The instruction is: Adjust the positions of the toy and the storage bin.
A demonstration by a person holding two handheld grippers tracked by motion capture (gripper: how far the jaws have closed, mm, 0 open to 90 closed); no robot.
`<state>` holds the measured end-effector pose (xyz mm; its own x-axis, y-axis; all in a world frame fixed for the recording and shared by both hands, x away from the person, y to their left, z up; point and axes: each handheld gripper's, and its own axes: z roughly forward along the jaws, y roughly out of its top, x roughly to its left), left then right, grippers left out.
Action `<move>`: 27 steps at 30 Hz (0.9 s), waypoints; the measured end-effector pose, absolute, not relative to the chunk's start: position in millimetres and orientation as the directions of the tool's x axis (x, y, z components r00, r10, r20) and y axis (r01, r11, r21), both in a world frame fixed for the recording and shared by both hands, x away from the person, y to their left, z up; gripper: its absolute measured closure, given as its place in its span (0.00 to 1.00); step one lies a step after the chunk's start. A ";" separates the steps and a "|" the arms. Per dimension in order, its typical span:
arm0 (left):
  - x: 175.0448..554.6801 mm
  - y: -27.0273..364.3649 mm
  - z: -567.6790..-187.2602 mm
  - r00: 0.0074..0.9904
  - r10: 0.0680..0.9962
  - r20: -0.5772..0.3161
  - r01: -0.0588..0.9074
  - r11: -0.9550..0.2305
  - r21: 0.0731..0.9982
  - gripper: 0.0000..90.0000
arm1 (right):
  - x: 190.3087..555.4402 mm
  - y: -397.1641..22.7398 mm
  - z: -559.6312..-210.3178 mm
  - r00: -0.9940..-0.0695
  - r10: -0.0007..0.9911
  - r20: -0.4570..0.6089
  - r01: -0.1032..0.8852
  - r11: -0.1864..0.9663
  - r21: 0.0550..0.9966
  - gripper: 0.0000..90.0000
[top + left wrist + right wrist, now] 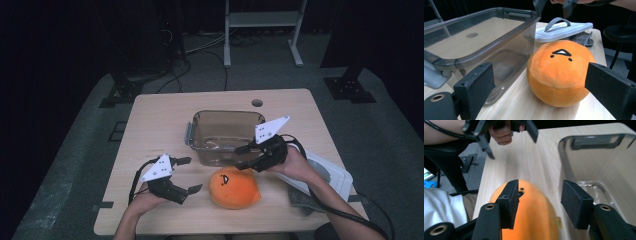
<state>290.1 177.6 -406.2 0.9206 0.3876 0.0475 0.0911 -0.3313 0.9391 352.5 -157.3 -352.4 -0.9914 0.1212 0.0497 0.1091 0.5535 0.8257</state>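
Plush ball [233, 187], orange with a small stitched face, sits on the table [150, 120] near the front edge, at about six o'clock from the clear plastic bin [226, 135] and just beside the bin's near wall. Nothing grips it. My reading is that the toy is meant for the bin, since both tools are gathered around it and the bin stands open and almost empty right behind it.

At nine o'clock from the toy the left gripper [192, 175] rests low over the table, its jaws spread wide and aimed at the ball, which sits framed between them in the left gripper view without touching either pad; it looks poised to close in. At one o'clock from the toy the right gripper [239, 157] hangs above it by the bin's front rim, jaws partly apart with nothing between them.

Farther out at three o'clock lies the white lid [327, 172] with its grey handle, set aside on a grey cloth [300, 202], presumably to leave the bin open. No brand, label or readable writing shows on anything.
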 end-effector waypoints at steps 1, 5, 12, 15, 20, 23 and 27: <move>290.0 177.4 -406.2 0.920 0.388 0.046 0.092 -0.330 0.940 0.09 | 351.1 -157.6 -354.1 -0.991 0.119 0.053 0.111 0.554 0.825 0.51; 290.1 177.9 -406.1 0.920 0.388 0.050 0.088 -0.330 0.940 0.09 | 340.1 -157.7 -363.1 -0.991 0.109 0.072 0.120 0.533 0.838 0.48; 289.9 178.2 -405.2 0.920 0.387 0.052 0.085 -0.327 0.941 0.09 | 330.7 -152.5 -375.6 -0.991 0.101 0.091 0.130 0.529 0.838 0.44; 289.8 178.2 -405.2 0.921 0.386 0.052 0.084 -0.327 0.941 0.09 | 327.9 -148.6 -381.6 -0.989 0.101 0.105 0.143 0.533 0.834 0.42; 289.9 178.3 -405.7 0.921 0.386 0.049 0.088 -0.330 0.940 0.09 | 326.1 -144.3 -390.5 -0.989 0.104 0.104 0.144 0.545 0.826 0.42; 290.2 178.7 -405.7 0.920 0.388 0.049 0.088 -0.328 0.940 0.09 | 326.2 -143.6 -394.3 -0.988 0.108 0.112 0.152 0.539 0.829 0.41; 290.1 178.5 -405.9 0.921 0.387 0.050 0.088 -0.331 0.940 0.09 | 327.1 -142.2 -398.7 -0.988 0.119 0.103 0.151 0.538 0.829 0.39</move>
